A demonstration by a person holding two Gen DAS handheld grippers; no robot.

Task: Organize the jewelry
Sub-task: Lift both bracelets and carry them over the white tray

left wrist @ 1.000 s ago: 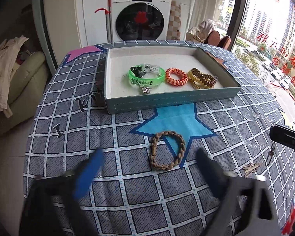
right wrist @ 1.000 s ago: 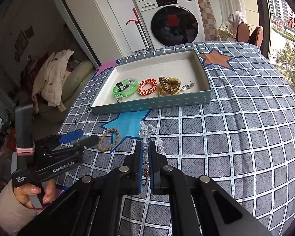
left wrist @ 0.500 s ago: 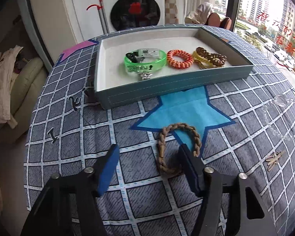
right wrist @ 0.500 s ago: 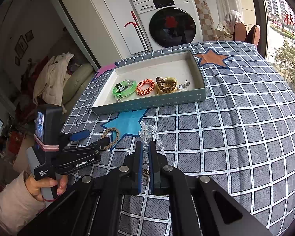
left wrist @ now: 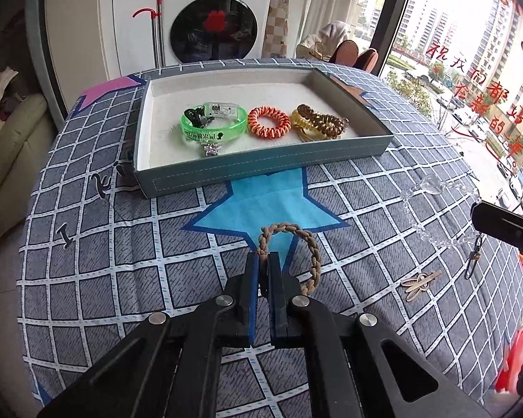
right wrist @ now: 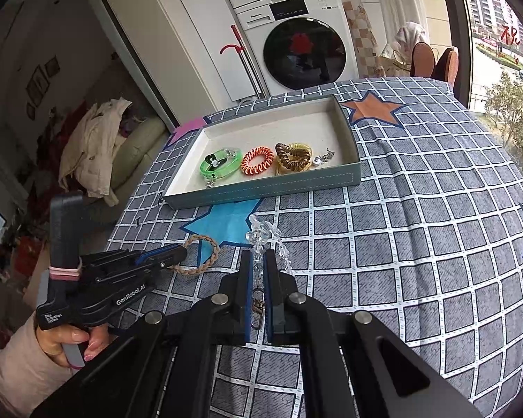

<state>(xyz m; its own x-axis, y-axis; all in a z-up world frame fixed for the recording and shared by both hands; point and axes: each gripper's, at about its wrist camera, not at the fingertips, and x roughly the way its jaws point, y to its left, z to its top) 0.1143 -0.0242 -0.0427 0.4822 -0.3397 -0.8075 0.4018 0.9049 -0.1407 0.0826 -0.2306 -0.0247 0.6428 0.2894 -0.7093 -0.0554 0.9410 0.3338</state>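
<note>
Between left claw [left wrist: 263, 259] tips: braided brown bracelet [left wrist: 289, 254], pinched at its near edge, lying on bench [left wrist: 122, 261]. Right claw [right wrist: 258, 261] clamped on clear bead chain [right wrist: 261, 240], dangling. Could snag on tray [left wrist: 261, 165] wall, probably.

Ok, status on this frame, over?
Left gripper shut on braided bracelet. Right gripper shut on crystal chain. Path to tray open.

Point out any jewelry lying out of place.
A small gold clip lies loose on the tablecloth, outside the tray. The braided bracelet and clear bead chain are also outside, each pinched by a gripper.
</note>
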